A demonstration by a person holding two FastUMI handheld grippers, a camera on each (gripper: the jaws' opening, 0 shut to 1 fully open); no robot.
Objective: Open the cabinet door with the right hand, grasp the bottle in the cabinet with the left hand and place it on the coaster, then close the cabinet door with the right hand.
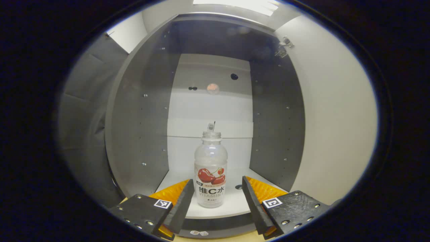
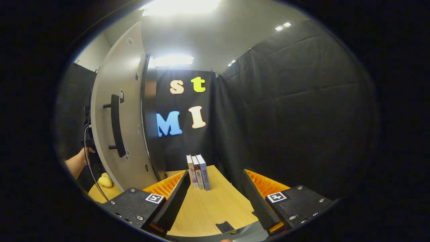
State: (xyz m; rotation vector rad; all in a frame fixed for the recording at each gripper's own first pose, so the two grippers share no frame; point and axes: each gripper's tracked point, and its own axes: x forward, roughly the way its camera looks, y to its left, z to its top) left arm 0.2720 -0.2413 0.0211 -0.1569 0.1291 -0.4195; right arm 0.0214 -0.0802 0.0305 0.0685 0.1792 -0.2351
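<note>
A clear bottle [image 1: 210, 169] with a cherry label stands upright on the white floor of the open cabinet [image 1: 144, 127]. My left gripper [image 1: 217, 196] is open just in front of it, a finger on either side, not touching it. In the right gripper view the cabinet door [image 2: 117, 134] stands swung open at the left, its black handle [image 2: 116, 126] facing me. My right gripper [image 2: 215, 193] is open and holds nothing, hovering over the wooden table [image 2: 215, 208] away from the door.
Three books [image 2: 199, 172] stand upright at the far side of the table. A hand [image 2: 79, 161] and a yellow object [image 2: 105, 180] show beyond the door's left edge. The inner face of the open door [image 1: 336, 124] bounds the right of the left gripper view.
</note>
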